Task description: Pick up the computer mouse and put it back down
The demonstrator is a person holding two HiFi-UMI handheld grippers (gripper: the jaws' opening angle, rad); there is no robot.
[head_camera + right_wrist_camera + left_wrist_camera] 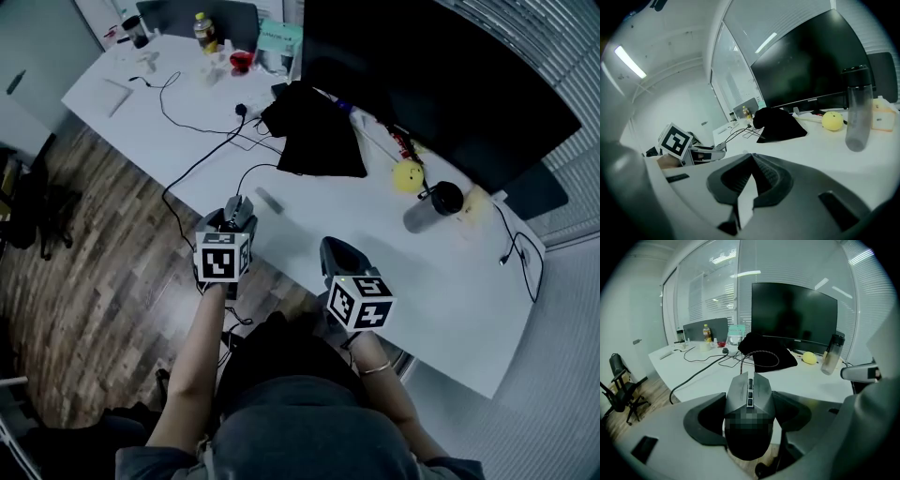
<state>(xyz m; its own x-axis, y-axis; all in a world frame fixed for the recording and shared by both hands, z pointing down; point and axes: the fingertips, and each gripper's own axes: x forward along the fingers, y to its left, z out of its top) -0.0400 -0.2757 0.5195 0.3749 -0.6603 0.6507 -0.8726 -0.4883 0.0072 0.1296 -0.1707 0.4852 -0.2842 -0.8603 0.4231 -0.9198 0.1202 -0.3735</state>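
The computer mouse [749, 394] is grey and black with a braided cable that runs back toward the black cloth. My left gripper [749, 417] is shut on it, one pad on each side. In the head view the left gripper [234, 217] holds the mouse [239, 205] over the front edge of the white desk [422, 281]. My right gripper [337, 253] hovers over the desk to the right, apart from the mouse. In its own view the right gripper [751, 164] is shut with nothing between its jaws.
A large dark monitor [422, 84] stands at the back. In front of it lie a black cloth [314, 131], a yellow ball [408, 175] and a clear bottle [431, 206]. Cables [187, 122] cross the desk's left part. A chair [37, 211] stands on the wooden floor.
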